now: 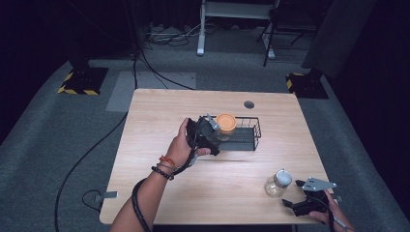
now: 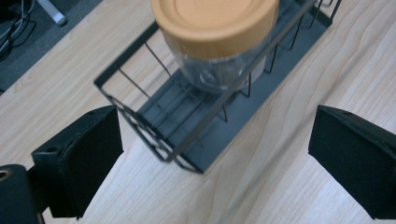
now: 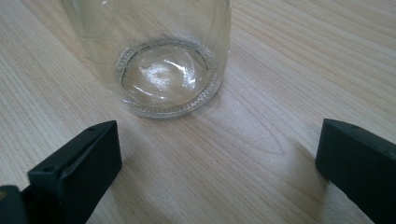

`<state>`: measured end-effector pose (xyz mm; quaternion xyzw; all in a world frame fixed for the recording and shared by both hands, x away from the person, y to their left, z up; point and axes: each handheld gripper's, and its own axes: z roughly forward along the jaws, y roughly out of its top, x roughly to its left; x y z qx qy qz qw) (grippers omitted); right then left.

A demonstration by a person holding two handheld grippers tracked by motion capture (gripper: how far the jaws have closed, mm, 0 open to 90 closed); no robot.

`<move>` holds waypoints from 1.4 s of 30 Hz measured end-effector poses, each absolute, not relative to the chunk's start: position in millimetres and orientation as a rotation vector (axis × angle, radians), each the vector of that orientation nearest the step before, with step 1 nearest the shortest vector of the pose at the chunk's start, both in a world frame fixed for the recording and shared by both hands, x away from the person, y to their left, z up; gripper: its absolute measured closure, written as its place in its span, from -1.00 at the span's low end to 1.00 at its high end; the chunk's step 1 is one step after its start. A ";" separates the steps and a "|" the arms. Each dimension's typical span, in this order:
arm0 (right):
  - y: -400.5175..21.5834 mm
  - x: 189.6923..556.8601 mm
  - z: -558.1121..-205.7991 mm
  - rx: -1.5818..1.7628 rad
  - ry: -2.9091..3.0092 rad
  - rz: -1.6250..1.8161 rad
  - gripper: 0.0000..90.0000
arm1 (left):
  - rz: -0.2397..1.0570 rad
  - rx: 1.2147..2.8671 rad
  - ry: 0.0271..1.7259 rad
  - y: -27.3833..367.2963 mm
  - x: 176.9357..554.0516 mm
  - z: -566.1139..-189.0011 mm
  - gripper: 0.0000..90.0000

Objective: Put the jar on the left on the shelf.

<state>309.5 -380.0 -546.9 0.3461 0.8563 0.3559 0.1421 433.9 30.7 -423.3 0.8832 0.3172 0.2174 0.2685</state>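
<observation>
A clear glass jar with an orange lid [image 1: 226, 123] [image 2: 215, 37] stands in the left end of a black wire basket [image 1: 244, 137] [image 2: 159, 121] at the table's middle. My left gripper [image 1: 212, 134] [image 2: 215, 158] hovers just in front of that basket, open and empty. A second clear jar with a pale lid [image 1: 278, 182] [image 3: 161, 56] stands on the wood near the front right. My right gripper [image 1: 296, 193] [image 3: 219, 163] sits just behind it by the table's front edge, open, jaws wide apart, nothing between them.
The wooden table [image 1: 159, 145] has a round cable hole [image 1: 249, 104] at the back. Cables trail over the grey floor on the left. Yellow-and-black stand bases [image 1: 82, 81] sit beyond the table's far corners.
</observation>
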 end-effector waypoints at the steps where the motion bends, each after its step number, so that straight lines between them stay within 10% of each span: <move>1: -380.1 309.5 -546.8 0.999 2.471 1.027 -0.99 | 0.583 2.385 0.858 32.6 432.4 -425.5 -0.94; 42: -379.8 309.7 -546.9 0.997 2.471 1.025 -1.00 | 0.542 2.513 0.920 103.0 372.9 -503.7 -0.94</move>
